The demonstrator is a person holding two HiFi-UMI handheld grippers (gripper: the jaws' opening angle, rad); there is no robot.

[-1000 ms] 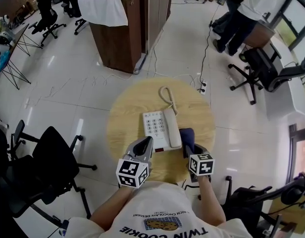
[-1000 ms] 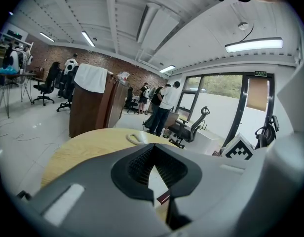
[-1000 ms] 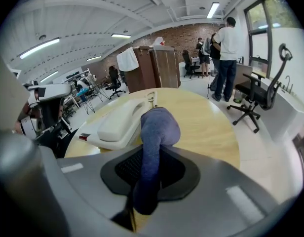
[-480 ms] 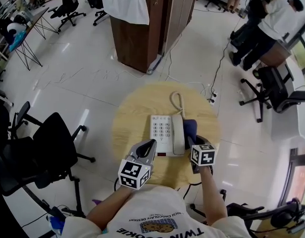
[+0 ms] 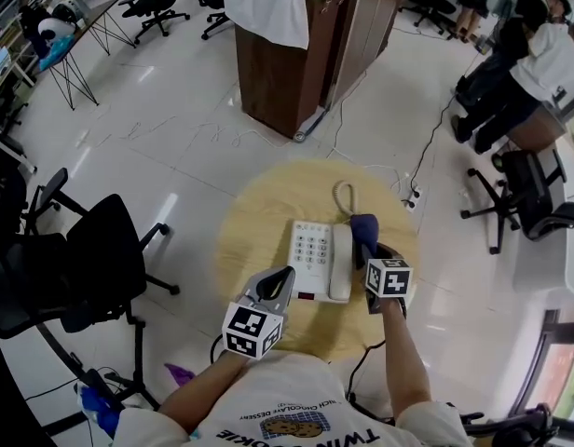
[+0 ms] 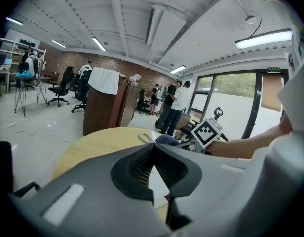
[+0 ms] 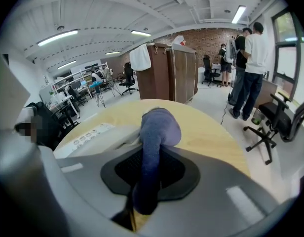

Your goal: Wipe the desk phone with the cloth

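Head view: the round wooden table carries the white desk phone. Its keypad is on our left and the handset lies in its cradle along the phone's right side. The coiled cord loops off the far end toward the table's far edge.

Right gripper: jaws clamped on the blue cloth. In the right gripper view we see the cloth pinched between the pads as a narrow fold. Its free end is bunched into a rounded wad ahead of the jaws. The wad sits just beside the far part of the handset, on its right. We cannot tell whether it presses on the plastic or only lies close. The keypad shows at the left of that view.

Left gripper: jaws brought together, pads meeting, nothing between them in the left gripper view. It hovers by the phone's near-left corner, over the near part of the table. We cannot tell from either view whether it touches the phone or the table.

Surroundings: a dark wooden cabinet stands beyond the table on the glossy white floor, with a white towel draped over its top. A black office chair is to the table's left. Some people stand at the far right.
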